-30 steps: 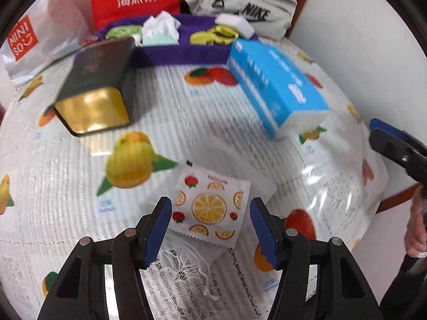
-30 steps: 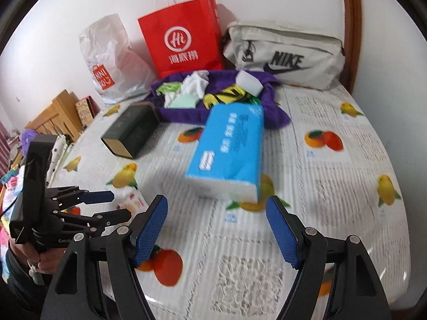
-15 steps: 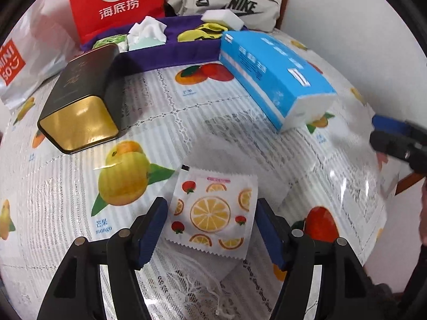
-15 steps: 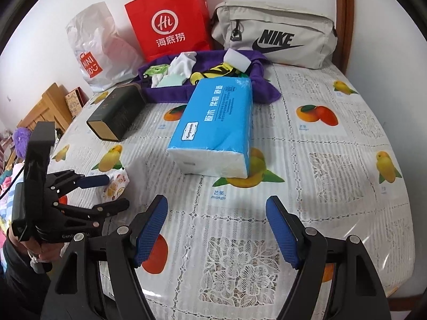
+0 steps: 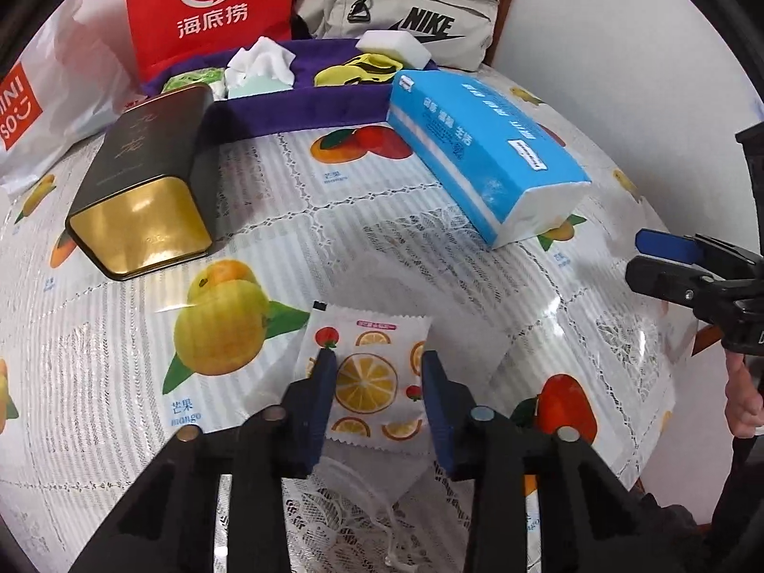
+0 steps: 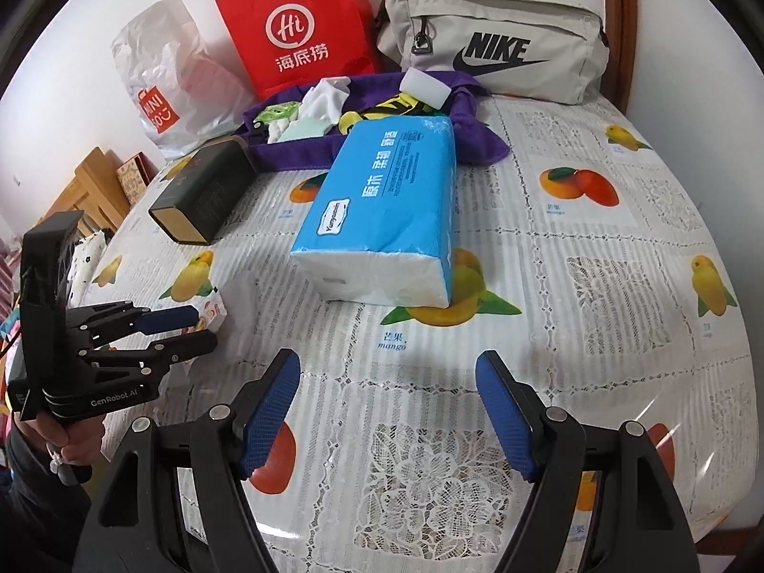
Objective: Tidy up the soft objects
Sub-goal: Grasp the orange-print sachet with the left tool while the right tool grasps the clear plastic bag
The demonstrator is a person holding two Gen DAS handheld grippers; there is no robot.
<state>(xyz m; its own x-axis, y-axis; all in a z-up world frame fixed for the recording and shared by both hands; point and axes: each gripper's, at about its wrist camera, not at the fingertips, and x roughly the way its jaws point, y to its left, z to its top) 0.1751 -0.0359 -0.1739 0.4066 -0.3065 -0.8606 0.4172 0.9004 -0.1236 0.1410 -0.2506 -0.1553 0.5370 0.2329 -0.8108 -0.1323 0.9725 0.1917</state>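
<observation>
A small tissue packet with an orange-slice print (image 5: 370, 372) lies flat on the fruit-print tablecloth. My left gripper (image 5: 377, 382) has its blue fingers closed in on the packet's two sides, squeezing it. It also shows at the left of the right wrist view (image 6: 191, 327). A large blue tissue pack (image 6: 387, 205) lies mid-table. My right gripper (image 6: 389, 410) is open and empty, above the cloth in front of the blue pack. A purple fabric tray (image 5: 305, 100) at the back holds tissues, a yellow cloth and a white sponge.
A dark green and gold tin (image 5: 138, 181) lies at the left. A red paper bag (image 5: 210, 5), a white Miniso bag (image 5: 28, 100) and a grey Nike bag (image 6: 496, 43) stand along the wall. The table edge drops off at the right (image 5: 668, 382).
My left gripper has moved forward over the orange-print packet and its fingers have closed in on its sides. My right gripper has dropped closer to the table, still open.
</observation>
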